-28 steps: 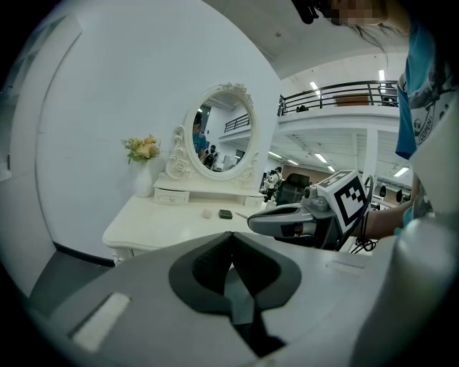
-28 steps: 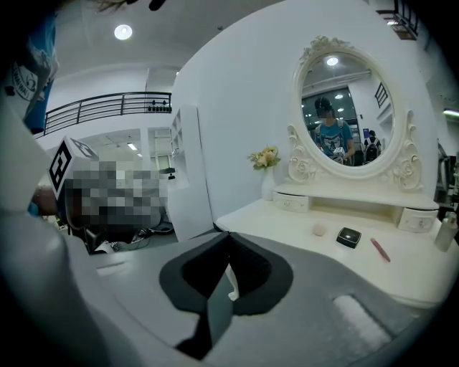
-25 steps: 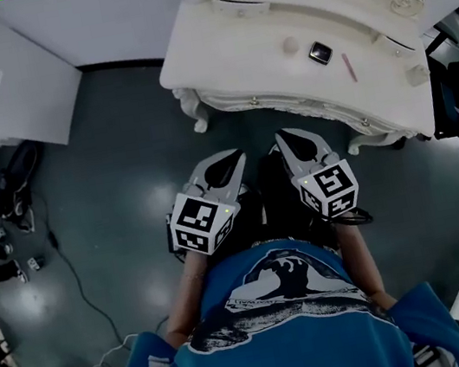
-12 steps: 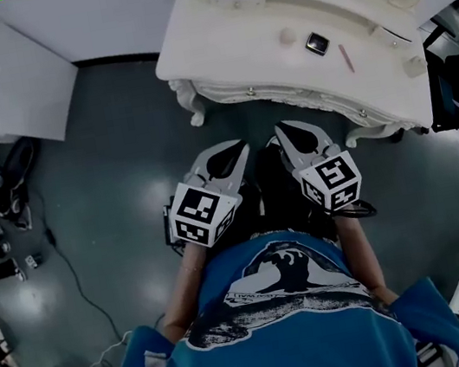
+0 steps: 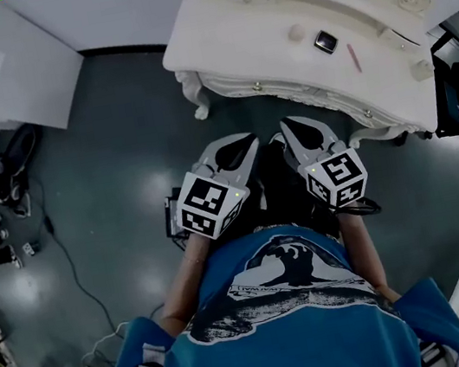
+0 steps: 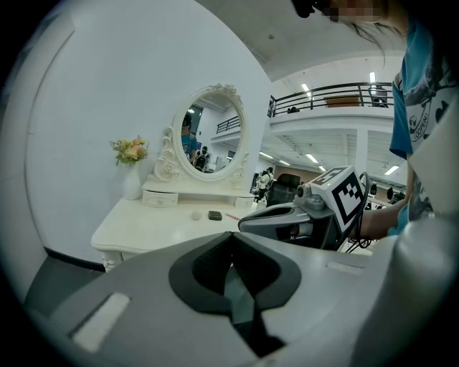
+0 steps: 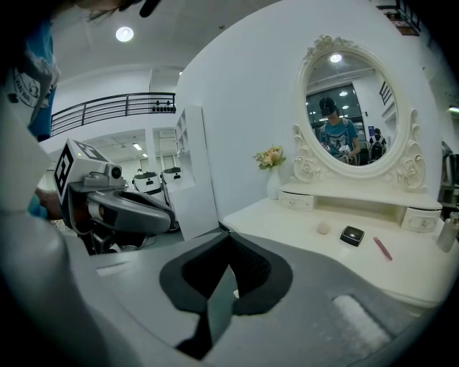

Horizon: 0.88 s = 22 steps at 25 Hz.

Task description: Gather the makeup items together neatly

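Three makeup items lie on the white dressing table (image 5: 212, 32): a round pale sponge (image 5: 296, 33), a black compact (image 5: 326, 42) and a thin pink pencil (image 5: 354, 58). The right gripper view shows the sponge (image 7: 324, 228), the compact (image 7: 351, 236) and the pencil (image 7: 382, 249) in a loose row. My left gripper (image 5: 244, 141) and right gripper (image 5: 288, 125) hang side by side over the floor, short of the table's front edge. Both are shut with nothing between their jaws. The left gripper view also shows the compact (image 6: 214, 215) far ahead.
An oval mirror (image 7: 349, 115), a vase of flowers (image 7: 272, 172) and small drawers (image 7: 301, 201) stand at the table's back. A bottle (image 7: 448, 235) is at its right end. A white partition (image 5: 8, 76) and cables and gear (image 5: 7, 217) lie left.
Both grippers stay shut and almost still in front of the table; only the head view shifts slightly.
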Each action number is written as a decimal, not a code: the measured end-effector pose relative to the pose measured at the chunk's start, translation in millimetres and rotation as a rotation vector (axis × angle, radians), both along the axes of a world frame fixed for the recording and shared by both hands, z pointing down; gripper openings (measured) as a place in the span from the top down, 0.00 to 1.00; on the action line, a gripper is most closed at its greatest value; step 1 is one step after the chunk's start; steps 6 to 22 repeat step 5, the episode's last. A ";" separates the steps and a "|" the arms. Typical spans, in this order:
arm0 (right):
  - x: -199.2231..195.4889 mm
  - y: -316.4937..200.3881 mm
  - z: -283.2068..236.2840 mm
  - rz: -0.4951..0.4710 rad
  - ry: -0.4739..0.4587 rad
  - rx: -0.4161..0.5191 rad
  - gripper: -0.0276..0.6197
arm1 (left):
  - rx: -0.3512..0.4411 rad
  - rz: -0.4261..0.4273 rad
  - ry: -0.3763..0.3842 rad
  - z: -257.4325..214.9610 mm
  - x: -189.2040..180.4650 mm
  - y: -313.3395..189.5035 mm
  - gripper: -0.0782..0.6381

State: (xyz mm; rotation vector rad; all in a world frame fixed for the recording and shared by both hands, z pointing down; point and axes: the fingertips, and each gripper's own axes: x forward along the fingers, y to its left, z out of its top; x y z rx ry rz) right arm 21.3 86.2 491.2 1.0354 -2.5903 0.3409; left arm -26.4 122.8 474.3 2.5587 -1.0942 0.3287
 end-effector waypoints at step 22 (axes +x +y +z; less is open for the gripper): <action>-2.5 4.6 0.8 -0.006 -0.010 -0.006 0.95 | -0.002 0.007 -0.007 -0.6 0.2 4.0 0.87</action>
